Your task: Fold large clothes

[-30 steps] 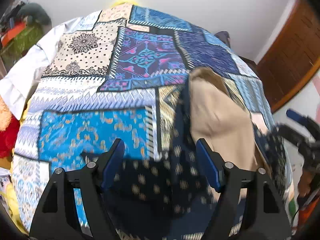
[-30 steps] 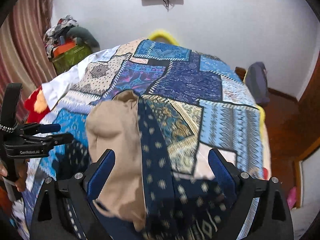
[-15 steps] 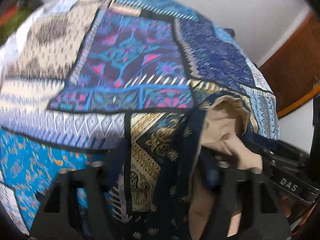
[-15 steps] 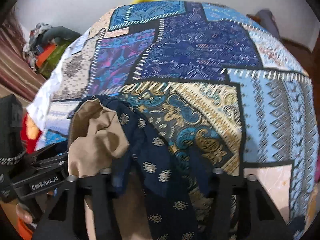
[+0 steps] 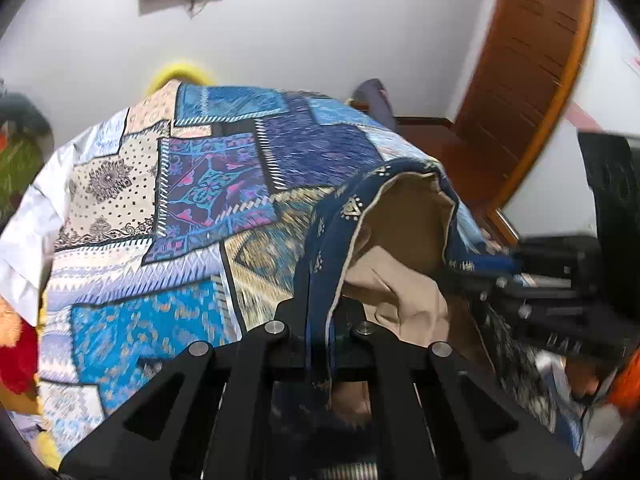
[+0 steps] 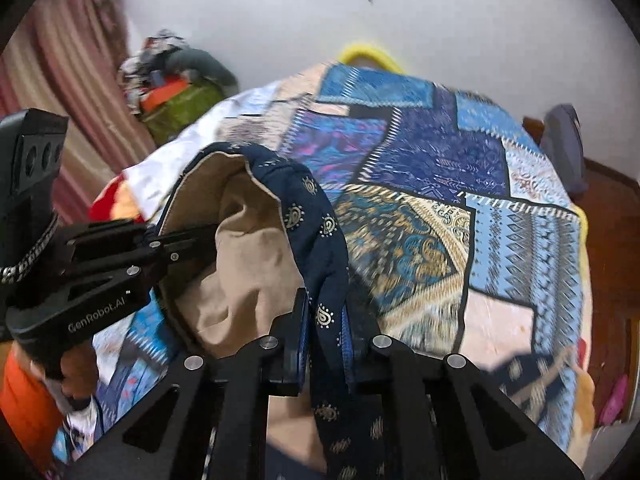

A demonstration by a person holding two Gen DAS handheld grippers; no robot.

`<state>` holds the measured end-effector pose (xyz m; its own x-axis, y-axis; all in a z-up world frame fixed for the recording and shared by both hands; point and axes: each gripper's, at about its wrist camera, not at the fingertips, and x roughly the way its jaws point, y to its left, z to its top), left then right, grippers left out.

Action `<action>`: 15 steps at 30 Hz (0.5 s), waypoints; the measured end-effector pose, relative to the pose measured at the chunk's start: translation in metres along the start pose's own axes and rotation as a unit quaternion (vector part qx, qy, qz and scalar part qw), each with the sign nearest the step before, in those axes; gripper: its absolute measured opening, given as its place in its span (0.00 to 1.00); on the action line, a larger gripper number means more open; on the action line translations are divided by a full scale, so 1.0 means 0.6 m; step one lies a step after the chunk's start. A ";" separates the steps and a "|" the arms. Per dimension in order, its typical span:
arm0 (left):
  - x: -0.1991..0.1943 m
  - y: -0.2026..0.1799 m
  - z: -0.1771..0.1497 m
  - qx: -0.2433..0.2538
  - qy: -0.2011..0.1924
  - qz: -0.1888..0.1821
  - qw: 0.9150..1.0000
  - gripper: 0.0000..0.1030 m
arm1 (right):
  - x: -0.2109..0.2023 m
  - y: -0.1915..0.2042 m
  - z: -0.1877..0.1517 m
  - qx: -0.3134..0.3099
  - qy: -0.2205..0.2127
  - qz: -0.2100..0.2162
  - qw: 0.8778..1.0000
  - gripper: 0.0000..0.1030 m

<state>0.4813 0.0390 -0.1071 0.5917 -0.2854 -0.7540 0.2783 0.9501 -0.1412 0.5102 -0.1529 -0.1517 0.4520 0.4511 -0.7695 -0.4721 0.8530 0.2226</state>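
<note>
Both grippers pinch the garment's edge; folding barely begun, no fold laid yet
Left gripper [image 5: 320, 332] and right gripper [image 6: 326, 332] each clamp the navy printed hem at 6 o'clock; the garment [image 6: 256, 264], tan-lined, bunches open above the patchwork bedspread [image 6: 500, 240] stretching toward 12 o'clock

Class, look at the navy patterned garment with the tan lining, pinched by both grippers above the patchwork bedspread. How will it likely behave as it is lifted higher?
The navy garment looks floppy: between the left gripper and right gripper it arches and sags. Its tan lining bunches in soft folds, so it probably hangs limp rather than holding shape. Probably light.
</note>
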 end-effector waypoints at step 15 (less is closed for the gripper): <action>-0.079 -0.066 -0.246 0.009 0.100 -0.030 0.994 0.06 | -0.119 0.086 -0.253 -0.015 0.058 0.008 0.998 0.12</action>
<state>0.3303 0.0335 -0.1604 0.4117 -0.3090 -0.8573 0.3227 0.9292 -0.1800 0.3390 -0.1811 -0.1764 0.3556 0.4292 -0.8302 -0.5021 0.8370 0.2176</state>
